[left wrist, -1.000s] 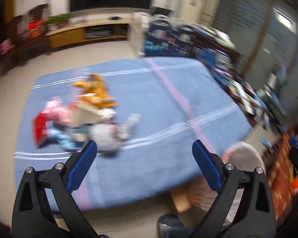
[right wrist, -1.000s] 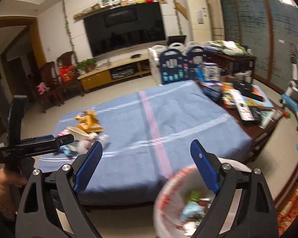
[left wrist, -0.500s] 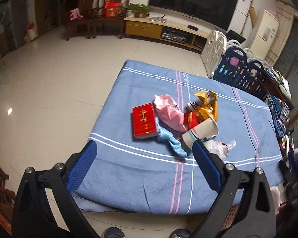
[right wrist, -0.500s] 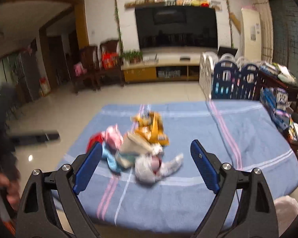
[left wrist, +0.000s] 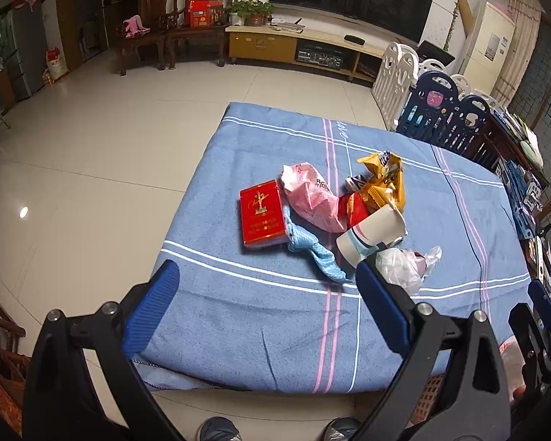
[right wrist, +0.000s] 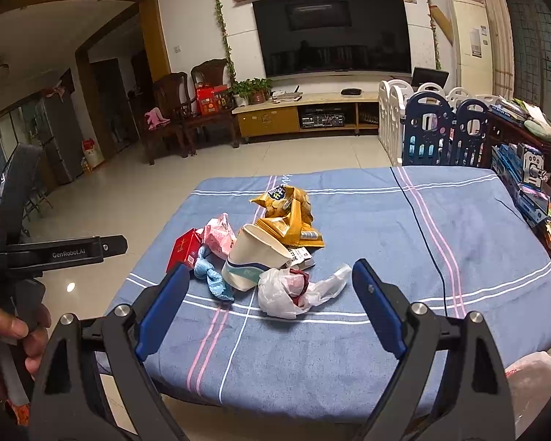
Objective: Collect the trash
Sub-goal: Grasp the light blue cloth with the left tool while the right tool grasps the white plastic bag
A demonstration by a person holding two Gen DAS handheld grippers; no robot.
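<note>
A pile of trash lies on a blue striped cloth (left wrist: 260,316) covering a table. It holds a red flat box (left wrist: 261,213), a pink bag (left wrist: 312,198), a yellow snack bag (left wrist: 384,180), a tipped paper cup (left wrist: 371,233), a light blue rag (left wrist: 312,250) and a clear plastic bag (left wrist: 404,264). My left gripper (left wrist: 268,305) is open and empty, above the table's near edge. My right gripper (right wrist: 272,301) is open and empty, with the clear plastic bag (right wrist: 294,290) and paper cup (right wrist: 253,257) between and beyond its fingers.
A trash bin lined with a pink-white bag (right wrist: 532,378) stands at the table's near right corner. A cluttered side table (right wrist: 532,183) is on the right, a playpen fence (right wrist: 433,132) behind, chairs (right wrist: 187,110) and a TV stand (right wrist: 305,114) beyond tiled floor.
Both grippers have swung left from the bin side toward the trash pile and now hover steady over the table's near edge. Both stay open.
</note>
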